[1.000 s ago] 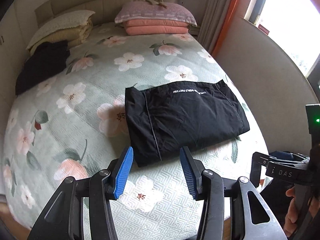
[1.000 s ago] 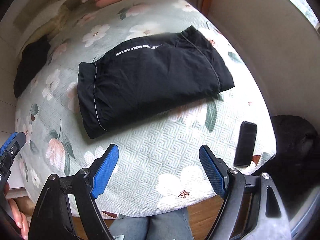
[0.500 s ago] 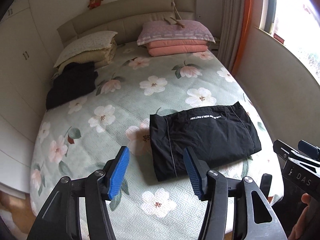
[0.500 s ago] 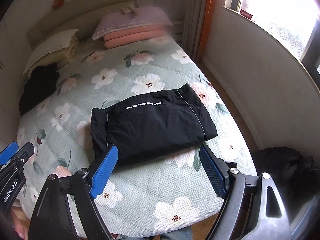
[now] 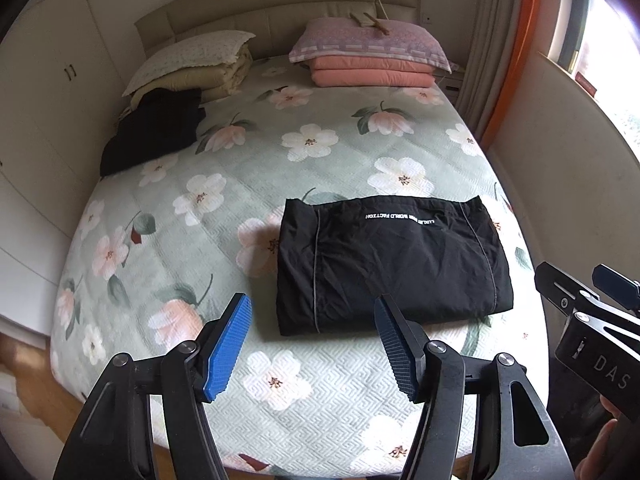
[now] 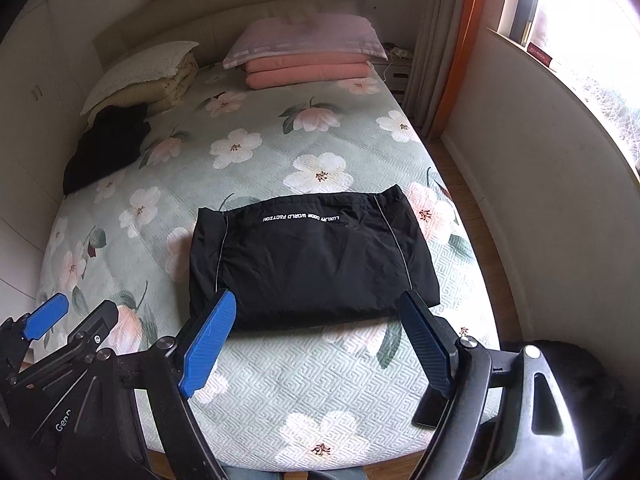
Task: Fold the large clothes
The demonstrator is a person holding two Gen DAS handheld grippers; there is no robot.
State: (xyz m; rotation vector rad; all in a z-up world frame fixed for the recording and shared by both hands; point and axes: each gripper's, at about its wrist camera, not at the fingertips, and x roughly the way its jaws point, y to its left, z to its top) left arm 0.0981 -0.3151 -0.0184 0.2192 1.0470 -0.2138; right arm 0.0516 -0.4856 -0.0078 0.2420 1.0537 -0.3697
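A black garment (image 5: 392, 264) (image 6: 312, 260) lies folded into a flat rectangle on the flowered bedspread (image 5: 240, 152) (image 6: 256, 184), white lettering along its far edge. My left gripper (image 5: 312, 304) hovers above the bed's near edge, short of the garment's left front corner. Its jaws are opening and nothing is between them. My right gripper (image 6: 318, 300) hangs over the garment's near edge, open wide and empty, not touching the cloth. Each gripper shows at the edge of the other's view: the right gripper (image 5: 592, 292), the left gripper (image 6: 60, 320).
A dark pile of clothes (image 5: 156, 128) lies at the bed's far left beside cream pillows (image 5: 192, 60). Pink blankets (image 5: 372, 72) sit under a pillow at the headboard. A phone (image 6: 432, 412) rests on the bed's near right corner. A wall (image 6: 540, 200) and window flank the right side.
Both grippers have risen and drawn back from the bed, so the whole bed and headboard come into view. The left jaws have spread wider. The garment has not moved.
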